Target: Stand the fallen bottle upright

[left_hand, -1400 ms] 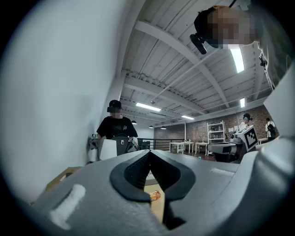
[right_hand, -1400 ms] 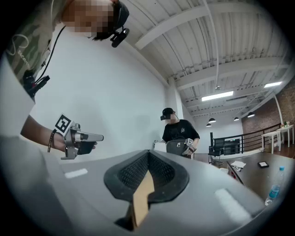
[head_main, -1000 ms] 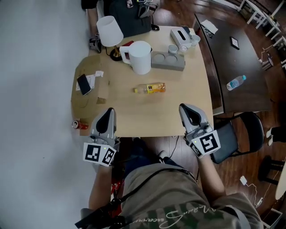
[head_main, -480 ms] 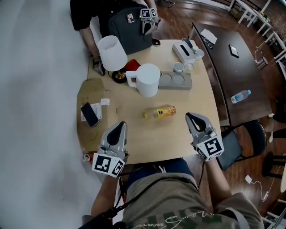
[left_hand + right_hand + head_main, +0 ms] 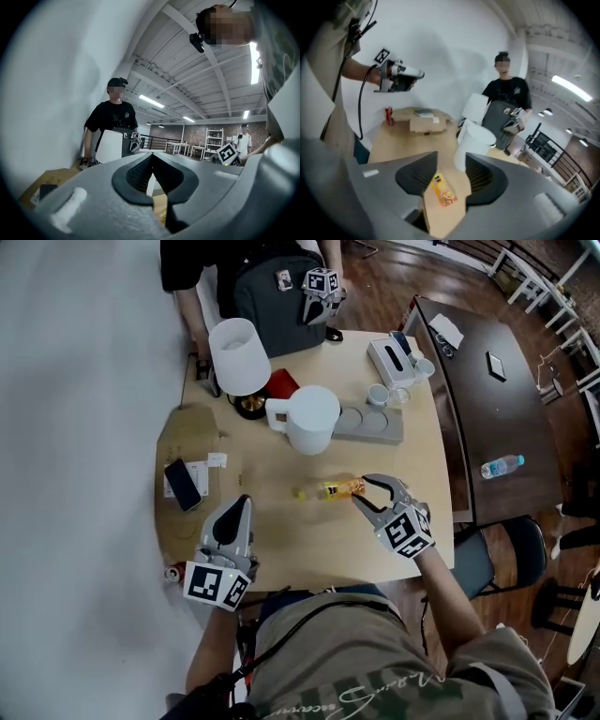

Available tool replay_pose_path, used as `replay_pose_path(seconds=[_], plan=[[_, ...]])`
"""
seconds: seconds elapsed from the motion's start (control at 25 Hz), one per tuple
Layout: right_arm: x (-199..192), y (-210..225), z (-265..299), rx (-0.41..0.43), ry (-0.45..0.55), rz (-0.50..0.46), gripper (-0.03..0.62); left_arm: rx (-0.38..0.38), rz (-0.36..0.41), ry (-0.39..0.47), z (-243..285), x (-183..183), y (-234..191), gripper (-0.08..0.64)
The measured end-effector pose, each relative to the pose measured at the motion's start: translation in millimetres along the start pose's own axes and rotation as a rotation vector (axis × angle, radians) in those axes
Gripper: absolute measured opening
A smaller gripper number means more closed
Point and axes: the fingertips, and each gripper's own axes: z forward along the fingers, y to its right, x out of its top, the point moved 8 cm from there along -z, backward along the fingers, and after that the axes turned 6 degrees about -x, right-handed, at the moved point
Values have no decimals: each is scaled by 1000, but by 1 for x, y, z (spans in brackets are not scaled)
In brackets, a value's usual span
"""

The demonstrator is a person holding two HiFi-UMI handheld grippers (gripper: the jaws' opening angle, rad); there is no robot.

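Observation:
The fallen bottle (image 5: 330, 489), clear with a yellow-orange label, lies on its side on the light wooden table (image 5: 272, 507), in front of the white pitcher. My right gripper (image 5: 360, 495) points down at the bottle's right end. Its jaws are opening, and the fingertips sit on either side of that end without pressing on it. In the right gripper view the bottle (image 5: 440, 189) shows in the gap of the right gripper (image 5: 452, 158). My left gripper (image 5: 242, 503) hovers level over the table's near left part, its jaws shut and empty, with the tips meeting in the left gripper (image 5: 152, 155) view.
A white pitcher (image 5: 309, 418), a white lamp (image 5: 236, 356), a grey tray with cups (image 5: 370, 424) and a tissue box (image 5: 388, 360) stand behind the bottle. A phone (image 5: 183, 486) lies on cardboard at the left. A red can (image 5: 173, 571) sits at the near left corner. A person stands beyond the table.
My right gripper has moved forward and down to the bottle's right end and its jaws have parted. The left gripper has moved forward over the table's near edge.

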Motion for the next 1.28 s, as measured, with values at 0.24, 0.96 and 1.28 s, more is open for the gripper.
replay_pose_path(seconds=[0.24,0.96,1.28], plan=[[-50,-35,111,294,-296,-390,301,37,-16,-2,20,-5,-6,5],[-98,-97,205,503,-315,-504,305,139,-103,-104,0,-43,-20,5],[-35,-52,154,199,452,169,308,95,-56,-163,9,-40,-6,5]])
